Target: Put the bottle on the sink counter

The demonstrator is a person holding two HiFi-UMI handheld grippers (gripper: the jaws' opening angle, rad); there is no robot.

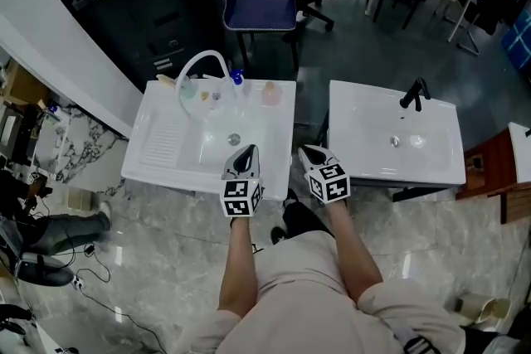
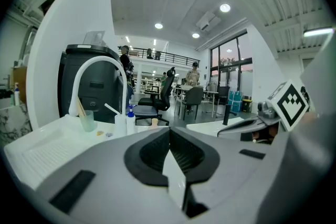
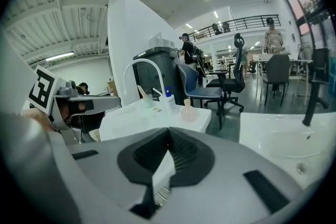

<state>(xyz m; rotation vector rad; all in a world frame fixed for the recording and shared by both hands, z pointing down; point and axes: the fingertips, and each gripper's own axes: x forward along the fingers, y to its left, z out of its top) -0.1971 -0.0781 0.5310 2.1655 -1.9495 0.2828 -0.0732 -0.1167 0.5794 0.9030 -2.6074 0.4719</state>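
Both tools are up at the lower middle of the head view, side by side at the near edge of the sink counter [image 1: 158, 147]. The left gripper [image 1: 246, 153] has its jaws pressed together with nothing between them, and its own view shows the dark pads meeting on empty air. Same for the right gripper [image 1: 314, 153]: jaws closed, nothing in them.

So where's the bottle? The blue-capped bottle [image 1: 237, 80] stands upright along the back of the counter, upper middle of the frame, just right of the white arched faucet [image 1: 203, 58]. A peach flask [image 1: 271, 93] stands near it on the right and a pale green cup [image 1: 187, 89] on the left. All three are well apart from both grippers.

My read: nothing is being carried. Either the bottle is already placed and the job is finished, or no pick has begun; I can't tell which. The second sink [image 1: 440, 147], at the right of the frame, carries no bottle that I can see.
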